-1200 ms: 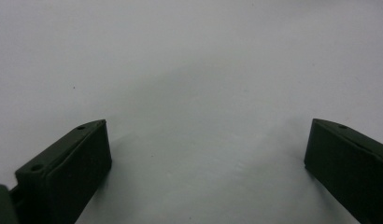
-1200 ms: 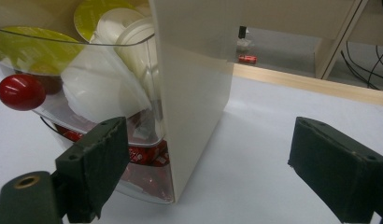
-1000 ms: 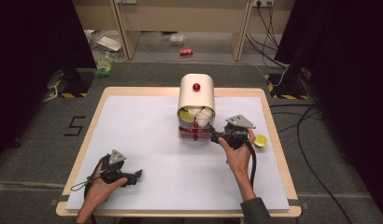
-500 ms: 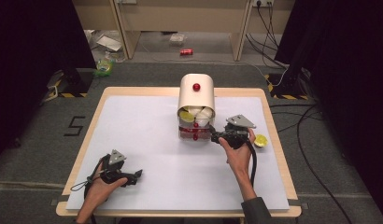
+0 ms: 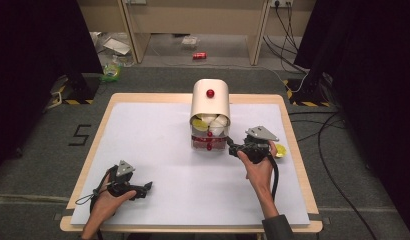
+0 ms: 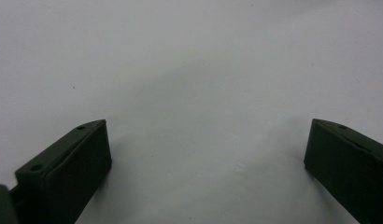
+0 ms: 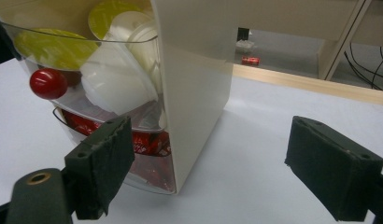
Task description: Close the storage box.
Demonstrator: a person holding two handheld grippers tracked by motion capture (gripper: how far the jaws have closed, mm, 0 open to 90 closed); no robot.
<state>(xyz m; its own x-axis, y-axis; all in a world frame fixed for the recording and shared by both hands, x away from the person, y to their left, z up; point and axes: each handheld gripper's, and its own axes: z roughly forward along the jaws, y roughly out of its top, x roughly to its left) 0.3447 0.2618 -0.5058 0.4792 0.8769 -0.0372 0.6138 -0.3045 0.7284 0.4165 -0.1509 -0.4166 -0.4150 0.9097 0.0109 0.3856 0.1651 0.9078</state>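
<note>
Floor mark (image 5: 81,135) reads 5; left claw (image 5: 149,186) wide, empty; right claw (image 5: 231,148) closing, empty.

A lab – black curtains (image 5: 38,60), hazard-taped stands (image 5: 75,95), loose floor cables (image 5: 338,165) around one table (image 5: 293,130).

Wooden tabletop (image 5: 293,125), white sheet (image 5: 158,145) covering most of it. Cream dispenser box (image 5: 210,102) standing mid-back on sheet, clear drawers facing front. Small yellow thing (image 5: 281,151) at right edge. Left tongs (image 5: 149,186) resting front-left.
</note>
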